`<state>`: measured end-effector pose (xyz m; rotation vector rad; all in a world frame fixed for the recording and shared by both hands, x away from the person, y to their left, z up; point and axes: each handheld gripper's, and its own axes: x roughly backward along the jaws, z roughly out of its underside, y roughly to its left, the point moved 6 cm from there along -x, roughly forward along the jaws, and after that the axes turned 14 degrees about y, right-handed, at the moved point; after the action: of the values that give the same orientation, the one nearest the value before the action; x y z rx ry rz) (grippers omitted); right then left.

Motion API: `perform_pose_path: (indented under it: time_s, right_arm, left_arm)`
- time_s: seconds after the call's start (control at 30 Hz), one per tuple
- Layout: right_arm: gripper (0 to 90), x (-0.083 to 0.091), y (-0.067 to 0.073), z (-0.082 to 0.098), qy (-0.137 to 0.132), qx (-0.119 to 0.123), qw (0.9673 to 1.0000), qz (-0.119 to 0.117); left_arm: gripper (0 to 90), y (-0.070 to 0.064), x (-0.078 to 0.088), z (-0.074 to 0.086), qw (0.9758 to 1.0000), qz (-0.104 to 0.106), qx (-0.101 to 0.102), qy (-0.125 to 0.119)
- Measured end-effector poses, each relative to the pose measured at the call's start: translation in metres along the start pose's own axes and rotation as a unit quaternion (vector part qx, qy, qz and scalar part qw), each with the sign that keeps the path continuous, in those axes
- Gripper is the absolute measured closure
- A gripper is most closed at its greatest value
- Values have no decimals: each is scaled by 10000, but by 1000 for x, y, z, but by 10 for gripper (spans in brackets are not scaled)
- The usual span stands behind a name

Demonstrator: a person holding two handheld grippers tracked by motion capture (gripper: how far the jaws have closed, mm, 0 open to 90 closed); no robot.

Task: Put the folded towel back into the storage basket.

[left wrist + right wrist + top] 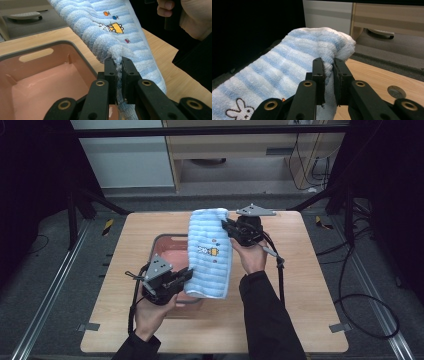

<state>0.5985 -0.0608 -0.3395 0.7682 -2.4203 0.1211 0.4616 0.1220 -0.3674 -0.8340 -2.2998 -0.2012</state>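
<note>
A light blue striped towel (210, 252) with small cartoon pictures hangs stretched between my two grippers, above the table. My left gripper (186, 275) is shut on the towel's near corner; in the left gripper view the cloth (117, 37) bunches between the jaws of the left gripper (118, 62). My right gripper (226, 227) is shut on the far edge of the towel, and the right gripper view has the fabric (294, 67) pinched in the right gripper (329, 63). A pink bin (167, 251) with a grey rim sits on the table below the towel.
The wooden table (310, 280) has bare room on the right and near the front. The bin's inside (40, 85) holds nothing. A round metal disc (396, 92) lies on the tabletop. Cabinets and cables stand beyond the far edge.
</note>
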Motion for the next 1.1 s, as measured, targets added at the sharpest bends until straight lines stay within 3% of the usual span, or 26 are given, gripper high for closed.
perform_pose_path:
  time_s: [0.4, 0.67, 1.1]
  right_arm:
    - [810, -21, 17, -9, -22, 37, 9999, -95]
    - [810, -43, 34, -15, 30, 95, 9997, -212]
    - [809, -71, 48, -23, 127, 175, 9993, -318]
  left_arm:
    - [842, 24, 8, 9, 9997, -222, 131, -54]
    - [842, 42, 14, 18, 9989, -374, 287, -58]
    - [842, 66, 15, 26, 9975, -481, 518, 1]
